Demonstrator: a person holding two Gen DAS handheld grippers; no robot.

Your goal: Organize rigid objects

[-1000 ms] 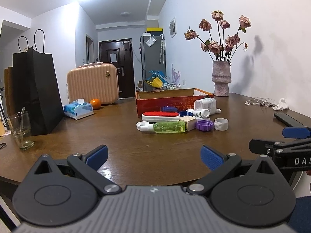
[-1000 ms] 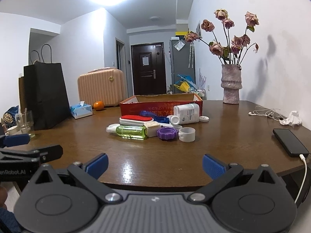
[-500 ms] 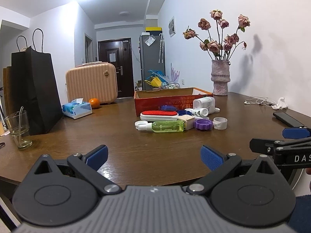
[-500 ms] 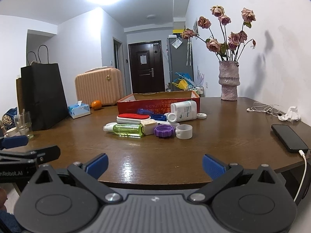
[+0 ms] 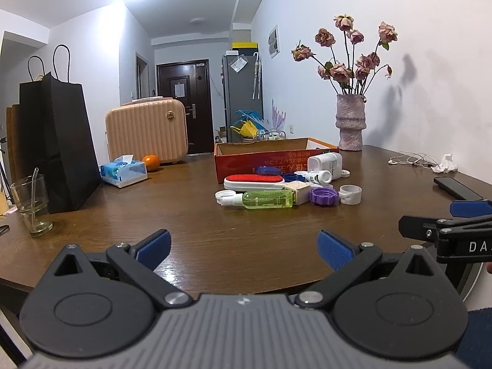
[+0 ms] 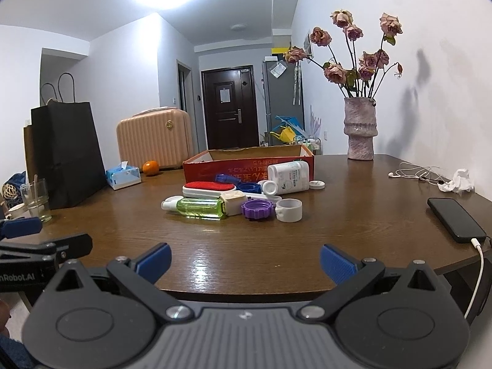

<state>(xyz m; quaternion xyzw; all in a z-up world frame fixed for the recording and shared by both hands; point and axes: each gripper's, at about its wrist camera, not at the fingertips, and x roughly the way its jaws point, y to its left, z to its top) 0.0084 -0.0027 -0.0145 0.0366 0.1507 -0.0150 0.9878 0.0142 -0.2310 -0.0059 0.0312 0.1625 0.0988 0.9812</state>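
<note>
A red cardboard box (image 5: pixel 270 160) (image 6: pixel 246 163) sits open on the brown table. In front of it lies a pile: a green bottle (image 5: pixel 266 199) (image 6: pixel 201 207), a red-topped white case (image 5: pixel 253 182) (image 6: pixel 209 188), a white pill bottle (image 5: pixel 326 163) (image 6: pixel 289 175), a purple cap (image 5: pixel 323 196) (image 6: pixel 257 208), a white ring cap (image 5: pixel 350 194) (image 6: pixel 289 210) and blue lids (image 6: pixel 249 187). My left gripper (image 5: pixel 243 246) is open and empty at the table's near edge. My right gripper (image 6: pixel 244 259) is open and empty, beside it to the right.
A black paper bag (image 5: pixel 58 141), a glass (image 5: pixel 30 206), a tissue pack (image 5: pixel 123 172), an orange (image 5: pixel 150 162) and a pink case (image 5: pixel 146 130) stand at the left. A vase of dried roses (image 6: pixel 359 129), earphones (image 6: pixel 415 173), crumpled tissue (image 6: pixel 459 180) and a charging phone (image 6: pixel 455 220) are at the right.
Both grippers have risen slightly and drifted a little; the scene sits lower in view. Nothing on the table has moved.
</note>
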